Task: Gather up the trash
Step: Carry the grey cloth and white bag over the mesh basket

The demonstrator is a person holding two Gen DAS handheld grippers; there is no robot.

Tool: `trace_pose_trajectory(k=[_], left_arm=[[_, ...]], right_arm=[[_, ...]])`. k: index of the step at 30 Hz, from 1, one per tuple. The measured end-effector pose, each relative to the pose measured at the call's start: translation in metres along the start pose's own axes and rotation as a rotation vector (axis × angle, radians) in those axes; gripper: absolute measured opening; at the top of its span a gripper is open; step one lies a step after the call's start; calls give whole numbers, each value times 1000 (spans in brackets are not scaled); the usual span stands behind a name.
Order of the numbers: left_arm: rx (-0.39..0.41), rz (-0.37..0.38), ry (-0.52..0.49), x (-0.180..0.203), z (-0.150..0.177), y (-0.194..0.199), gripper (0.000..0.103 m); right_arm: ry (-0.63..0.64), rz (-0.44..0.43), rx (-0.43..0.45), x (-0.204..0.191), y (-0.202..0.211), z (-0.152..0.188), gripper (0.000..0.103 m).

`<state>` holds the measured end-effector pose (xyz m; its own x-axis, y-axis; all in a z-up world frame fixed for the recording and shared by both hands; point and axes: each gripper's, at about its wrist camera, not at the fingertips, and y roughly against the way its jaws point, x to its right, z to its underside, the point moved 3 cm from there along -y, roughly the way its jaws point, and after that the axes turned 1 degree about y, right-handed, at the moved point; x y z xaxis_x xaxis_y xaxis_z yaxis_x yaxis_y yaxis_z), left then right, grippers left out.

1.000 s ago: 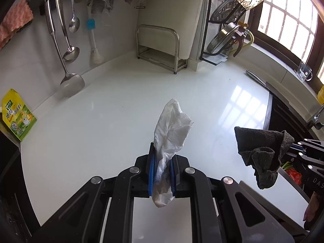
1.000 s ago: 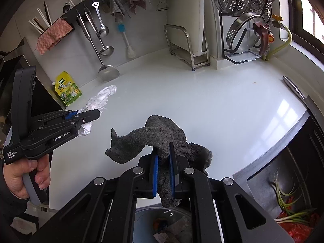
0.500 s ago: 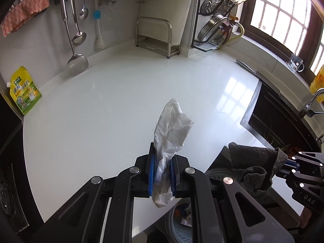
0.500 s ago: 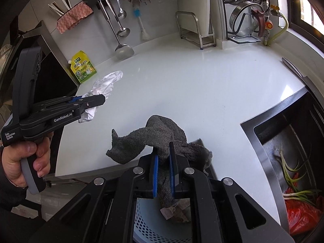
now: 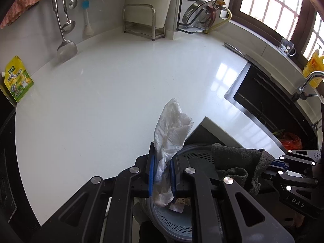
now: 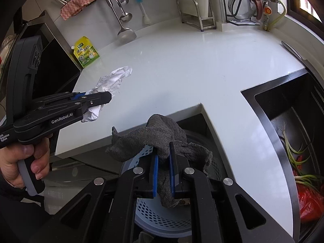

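Right hand-held gripper [image 6: 163, 174] clamps gray rag [image 6: 160, 141] above bin [image 6: 154, 220].

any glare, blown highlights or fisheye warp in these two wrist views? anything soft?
Left wrist view: window blown out, its panes mirrored as glare on the white counter; counter edge bows strongly. Right wrist view: more even light, counter only faintly glossy, dark vignette in the corners, sink edges curve. Both sharp: crumpled white tissue and grey cloth show texture.

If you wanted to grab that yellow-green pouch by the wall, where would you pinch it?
Probably the top edge beside the spout of the pouch, coming from above and the open counter side. It leans upright against the wall, so its back is blocked, and its flat top looks thin enough for narrow jaws.
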<state>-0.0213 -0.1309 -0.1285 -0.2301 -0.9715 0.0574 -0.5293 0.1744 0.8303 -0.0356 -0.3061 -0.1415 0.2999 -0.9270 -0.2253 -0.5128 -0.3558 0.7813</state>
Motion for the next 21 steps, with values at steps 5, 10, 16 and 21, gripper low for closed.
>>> trace_pose_trajectory(k=[5,10,16,21], left_arm=[[-55,25,-31,16,18,-12,12],[-120,55,-60,30,38,-30,12],[-205,94,-86,40,59,-54,12],[-250,102,-106,44,69,-69,13]], right_arm=[[-11,7,-57,9,-17,22,9],[-21,11,-106,16,-35,38,9],[-27,11,-160,19,-52,52,9],[-20,22,-193,20,-62,59,9]])
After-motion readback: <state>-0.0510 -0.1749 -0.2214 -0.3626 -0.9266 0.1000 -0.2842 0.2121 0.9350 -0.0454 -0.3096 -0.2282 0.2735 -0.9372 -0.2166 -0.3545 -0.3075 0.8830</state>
